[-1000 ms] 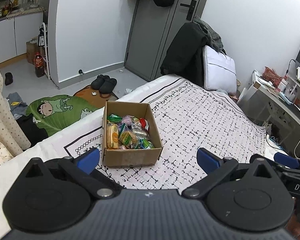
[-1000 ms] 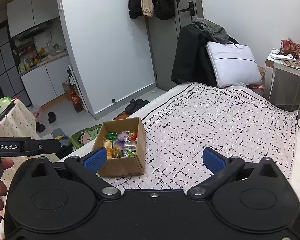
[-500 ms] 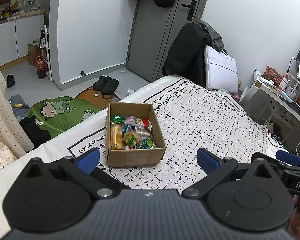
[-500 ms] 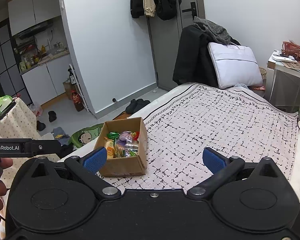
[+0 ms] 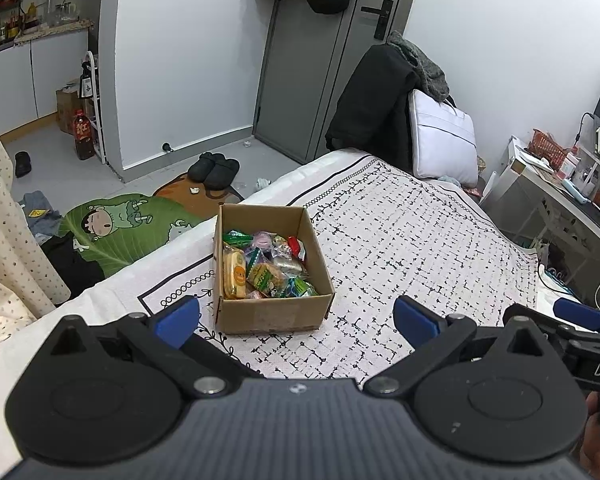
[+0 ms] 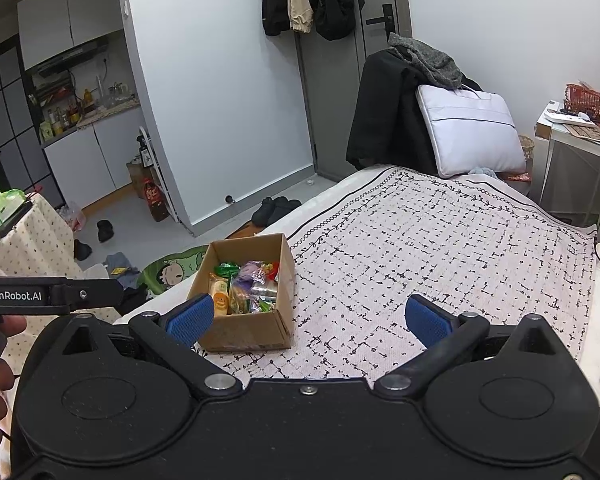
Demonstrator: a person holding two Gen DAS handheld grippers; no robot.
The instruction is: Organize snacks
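An open cardboard box [image 5: 272,314] stands on the patterned bedspread [image 5: 412,240], holding several wrapped snacks [image 5: 266,264]. My left gripper [image 5: 296,320] is open and empty, just in front of the box's near wall. In the right wrist view the box [image 6: 256,328] lies ahead to the left with snacks [image 6: 246,288] inside. My right gripper [image 6: 308,318] is open and empty, its left pad [image 6: 190,318] overlapping the box's near left corner. No loose snacks show on the bed.
A white pillow bag [image 5: 444,140] and a dark coat on a chair [image 5: 372,100] stand at the bed's far end. A desk with clutter [image 5: 564,176] is at right. A cartoon mat [image 5: 120,232], slippers [image 5: 214,166] and a bottle [image 5: 83,136] are on the floor left.
Both views have drifted slightly, and the box sits a little further right in the left wrist view. Both grippers stay open and empty.
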